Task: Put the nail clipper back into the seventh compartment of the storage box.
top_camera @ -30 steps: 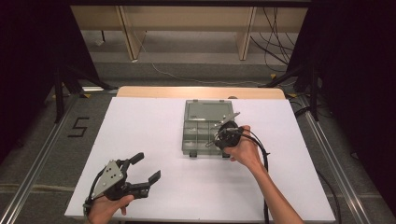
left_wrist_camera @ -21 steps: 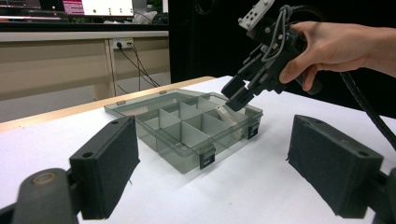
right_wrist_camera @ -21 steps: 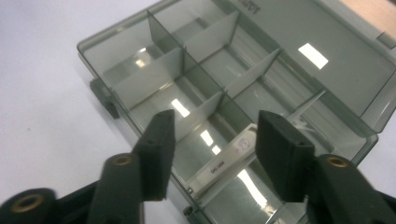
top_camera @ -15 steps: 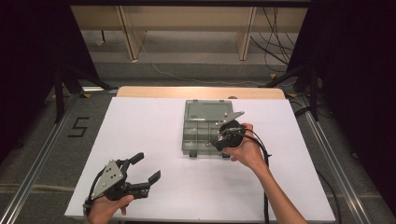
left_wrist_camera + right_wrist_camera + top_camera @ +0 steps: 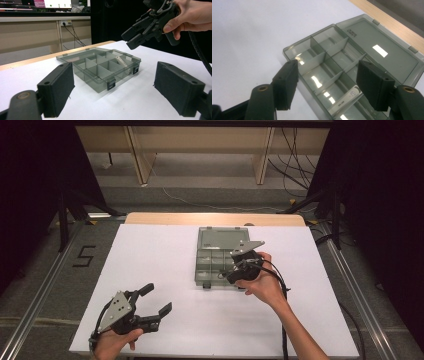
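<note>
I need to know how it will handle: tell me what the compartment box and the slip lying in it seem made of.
Compartment box: likely hard plastic, smoke-grey and see-through, glossy; lights reflect off its floor and dividers show through its walls. Slip: probably paper or thin card, white and matt, with small print, leaning flat in an end compartment.

Black "5" (image 5: 85, 256) on floor beside table (image 5: 150, 250)

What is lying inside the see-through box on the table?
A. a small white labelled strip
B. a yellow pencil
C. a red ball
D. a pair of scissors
A: a small white labelled strip leans in one compartment of the open box, just below the right gripper.
</note>
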The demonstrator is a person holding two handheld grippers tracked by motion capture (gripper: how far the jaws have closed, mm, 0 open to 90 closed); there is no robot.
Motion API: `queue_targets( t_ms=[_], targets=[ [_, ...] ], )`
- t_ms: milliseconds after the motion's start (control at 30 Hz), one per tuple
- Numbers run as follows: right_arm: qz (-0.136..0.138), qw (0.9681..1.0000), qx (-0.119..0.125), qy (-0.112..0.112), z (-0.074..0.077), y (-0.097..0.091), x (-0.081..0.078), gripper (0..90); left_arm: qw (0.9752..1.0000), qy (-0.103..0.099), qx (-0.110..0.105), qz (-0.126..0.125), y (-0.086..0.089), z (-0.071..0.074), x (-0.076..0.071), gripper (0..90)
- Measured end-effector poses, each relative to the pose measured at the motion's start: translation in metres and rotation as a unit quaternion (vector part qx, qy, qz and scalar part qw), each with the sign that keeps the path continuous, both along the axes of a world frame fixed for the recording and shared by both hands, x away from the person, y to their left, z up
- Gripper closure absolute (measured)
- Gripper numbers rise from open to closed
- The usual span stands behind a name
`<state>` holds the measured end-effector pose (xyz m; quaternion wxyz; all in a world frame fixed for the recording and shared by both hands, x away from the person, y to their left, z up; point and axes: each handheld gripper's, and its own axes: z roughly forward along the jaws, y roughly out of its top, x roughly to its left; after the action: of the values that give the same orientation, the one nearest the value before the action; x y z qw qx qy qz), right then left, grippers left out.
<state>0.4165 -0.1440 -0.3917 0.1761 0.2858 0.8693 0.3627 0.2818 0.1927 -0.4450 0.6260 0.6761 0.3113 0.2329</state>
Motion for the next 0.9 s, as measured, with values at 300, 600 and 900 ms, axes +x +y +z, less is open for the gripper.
queue_targets(
  t_ms=[300, 600, 900],
  targets=[
    [-0.002, 0.9999, 0.015, -0.007, 0.004, -0.001, -0.006, 29.9, 1.0000, 0.000, 0.000, 0.000, 0.000, 0.000, 0.000, 15.7],
    [0.008, 0.9991, 0.038, -0.018, 0.009, 0.001, -0.015, 29.5, 1.0000, -0.001, -0.001, 0.000, 0.001, 0.000, 0.000, 15.7],
    [0.016, 0.9986, 0.047, -0.019, 0.011, 0.002, -0.023, 26.3, 1.0000, 0.000, -0.002, 0.000, 0.001, 0.000, 0.000, 15.7]
  ],
)
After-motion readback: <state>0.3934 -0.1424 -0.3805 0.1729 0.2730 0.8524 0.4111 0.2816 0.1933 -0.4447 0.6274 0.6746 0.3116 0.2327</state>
